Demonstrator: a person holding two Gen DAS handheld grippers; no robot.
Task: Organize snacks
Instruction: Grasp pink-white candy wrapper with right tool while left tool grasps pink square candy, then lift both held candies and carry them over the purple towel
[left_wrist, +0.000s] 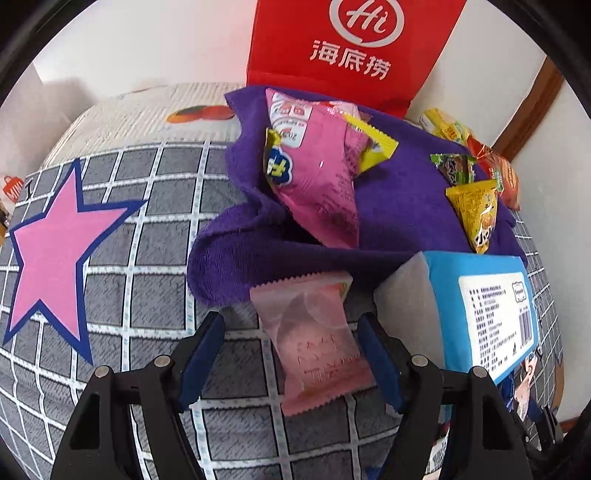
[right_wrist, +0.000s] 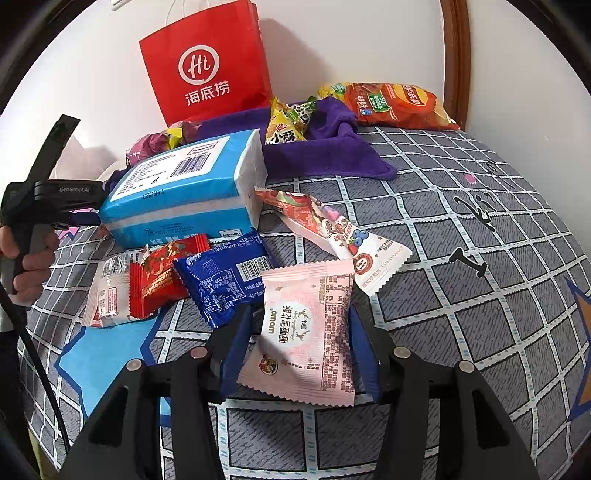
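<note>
In the left wrist view a pale pink translucent packet (left_wrist: 314, 343) lies on the checked bedcover between the fingers of my left gripper (left_wrist: 288, 332). The jaws stand open: the left pad is clear of the wrapper and the right pad is at its edge. In the right wrist view a pink-and-white snack packet (right_wrist: 306, 332) lies flat between the fingers of my right gripper (right_wrist: 299, 321), which is open with its pads just outside the wrapper's sides. Behind that packet lie a dark blue packet (right_wrist: 221, 280), a red packet (right_wrist: 162, 273) and a long berry-printed packet (right_wrist: 332, 232).
A red paper bag (left_wrist: 354, 48) stands against the wall behind a purple towel (left_wrist: 406, 206) that carries a big pink bag (left_wrist: 317, 184) and several small packets. A blue tissue pack (right_wrist: 184, 184) lies beside it, an orange chip bag (right_wrist: 395, 107) farther back. A pink star (left_wrist: 55, 251) marks the cover.
</note>
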